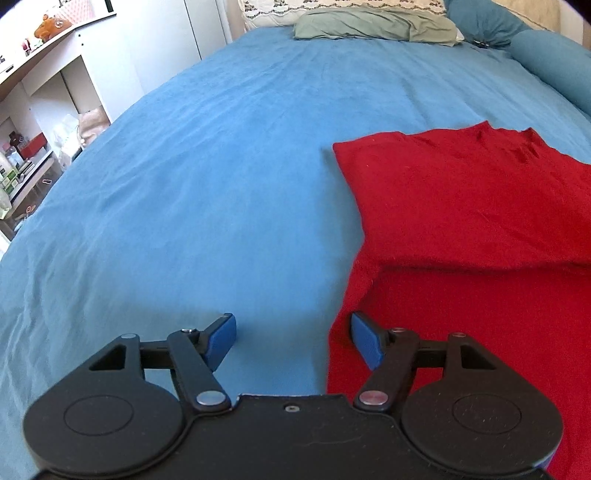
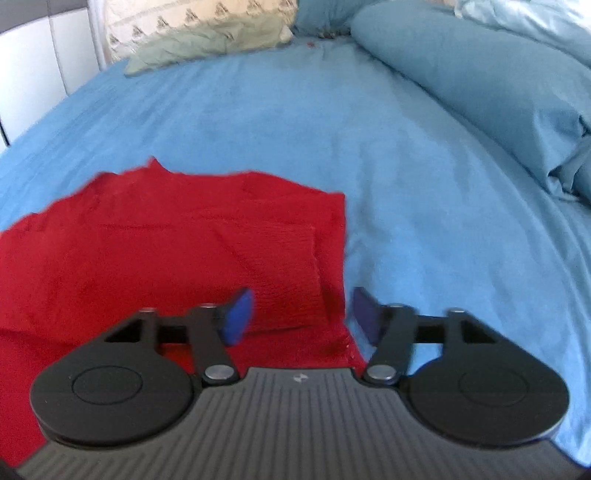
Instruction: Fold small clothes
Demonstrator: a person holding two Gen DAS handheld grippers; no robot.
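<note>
A red garment (image 1: 461,206) of soft, slightly nubby knit is laid flat on a bed (image 1: 221,166) covered by a blue, suede-like sheet with faint creases. In the left wrist view the garment is seen at the right, its far part folded over the near part so that a straight folded edge runs across it; a small neck notch is shown at its far edge. In the right wrist view the same garment (image 2: 166,251) is seen at the left, with a squarish folded flap on its right side.

The left claw (image 1: 293,341) is held open above the garment's left edge, its blue pads well apart, nothing gripped; one pad is over the sheet, the other over red cloth. The right claw (image 2: 303,315) is likewise spread wide and empty, poised over the garment's right edge, its pads blurred.

At the far end of the bed a crumpled sage-green pillow (image 1: 376,24) is propped against a cream patterned one (image 1: 332,7). A rolled blue duvet (image 2: 480,81) is heaped along the right side. White shelves (image 1: 40,110) holding small cluttered items are seen at the far left.
</note>
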